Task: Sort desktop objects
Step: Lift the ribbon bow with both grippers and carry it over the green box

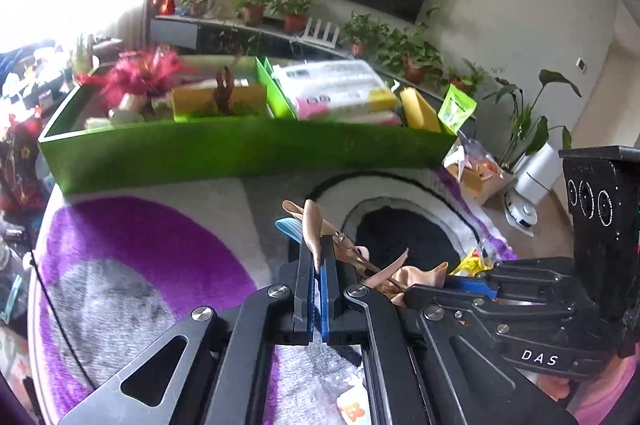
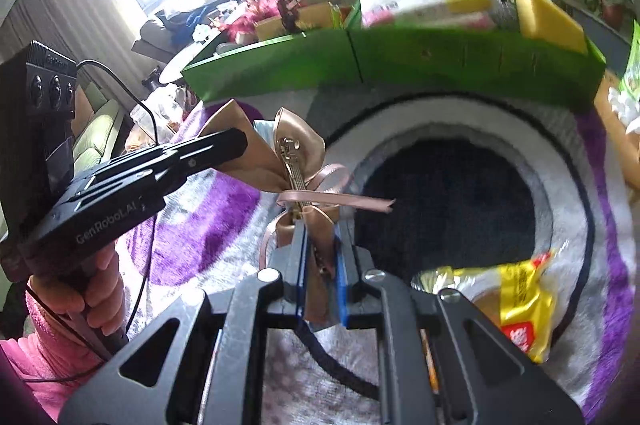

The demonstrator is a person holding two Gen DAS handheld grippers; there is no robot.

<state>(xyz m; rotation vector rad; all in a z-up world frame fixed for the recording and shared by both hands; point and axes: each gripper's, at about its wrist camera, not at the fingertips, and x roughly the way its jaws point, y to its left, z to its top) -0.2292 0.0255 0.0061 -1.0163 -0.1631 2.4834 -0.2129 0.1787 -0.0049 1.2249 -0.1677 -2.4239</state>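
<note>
Now both claws hold one shiny pink-gold ribbon bow (image 2: 298, 145), up above the purple and white rug (image 1: 132, 245), in front of the green box (image 1: 240, 149). The left gripper (image 1: 316, 257) is pinched tight on one loop. The right gripper (image 2: 320, 245) is almost closed on the other end. I think they are carrying it to the box; next both must reach over the box wall and let go. The bow has a metal clip down its middle.

Rose-gold bow (image 2: 298, 149), green organizer box (image 1: 248, 149) (bright), purple-grey-white rug (image 1: 132, 245), yellow packet (image 2: 516, 297).
</note>
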